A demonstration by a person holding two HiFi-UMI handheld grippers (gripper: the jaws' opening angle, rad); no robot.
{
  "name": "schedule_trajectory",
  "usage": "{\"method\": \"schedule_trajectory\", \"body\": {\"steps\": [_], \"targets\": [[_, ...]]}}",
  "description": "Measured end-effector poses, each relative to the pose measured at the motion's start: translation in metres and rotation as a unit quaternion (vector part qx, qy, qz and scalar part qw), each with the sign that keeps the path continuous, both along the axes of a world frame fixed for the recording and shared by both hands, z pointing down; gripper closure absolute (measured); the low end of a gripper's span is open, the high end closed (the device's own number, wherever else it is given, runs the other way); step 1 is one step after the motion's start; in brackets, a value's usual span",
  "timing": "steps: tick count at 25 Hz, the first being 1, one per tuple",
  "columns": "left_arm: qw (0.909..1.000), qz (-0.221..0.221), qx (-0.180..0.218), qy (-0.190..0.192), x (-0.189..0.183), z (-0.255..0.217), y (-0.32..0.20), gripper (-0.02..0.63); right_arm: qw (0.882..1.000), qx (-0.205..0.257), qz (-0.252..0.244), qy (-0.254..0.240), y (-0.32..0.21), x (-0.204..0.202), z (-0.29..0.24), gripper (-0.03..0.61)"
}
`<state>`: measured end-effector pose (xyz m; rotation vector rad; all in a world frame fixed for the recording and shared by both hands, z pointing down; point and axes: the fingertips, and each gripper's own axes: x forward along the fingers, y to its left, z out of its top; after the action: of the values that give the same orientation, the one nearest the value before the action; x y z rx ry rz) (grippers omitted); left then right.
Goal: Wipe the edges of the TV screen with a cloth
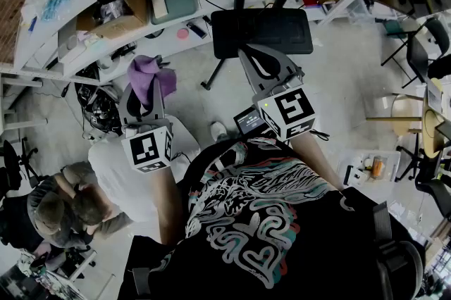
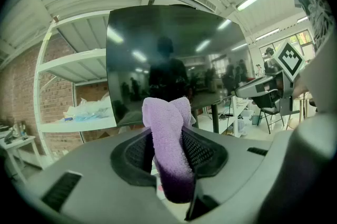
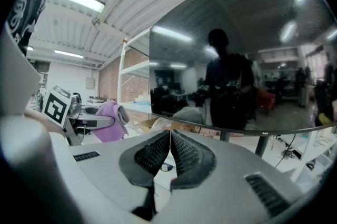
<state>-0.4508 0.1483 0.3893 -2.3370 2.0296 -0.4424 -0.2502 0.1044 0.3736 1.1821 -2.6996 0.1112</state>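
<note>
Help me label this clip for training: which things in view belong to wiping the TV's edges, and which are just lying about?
For the job: purple cloth, clamped in the left gripper; TV screen; right gripper, shut and empty.
Lying about: white shelf, plastic bags on it, cardboard box, black chair.

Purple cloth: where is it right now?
The cloth sits clamped in the left hand-held gripper, at the head view's left; in the left gripper view its top overlaps the lower edge of the TV screen.
</note>
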Motion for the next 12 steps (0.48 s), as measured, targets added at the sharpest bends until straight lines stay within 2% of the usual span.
{"method": "schedule_trajectory", "body": {"steps": [12], "targets": [[0.9997, -0.024, 0.002, 0.008, 0.027, -0.002, -0.018, 0.472, 0.999, 0.029, -0.023, 0.023, -0.022, 0.024, -0.002, 0.545]]}}
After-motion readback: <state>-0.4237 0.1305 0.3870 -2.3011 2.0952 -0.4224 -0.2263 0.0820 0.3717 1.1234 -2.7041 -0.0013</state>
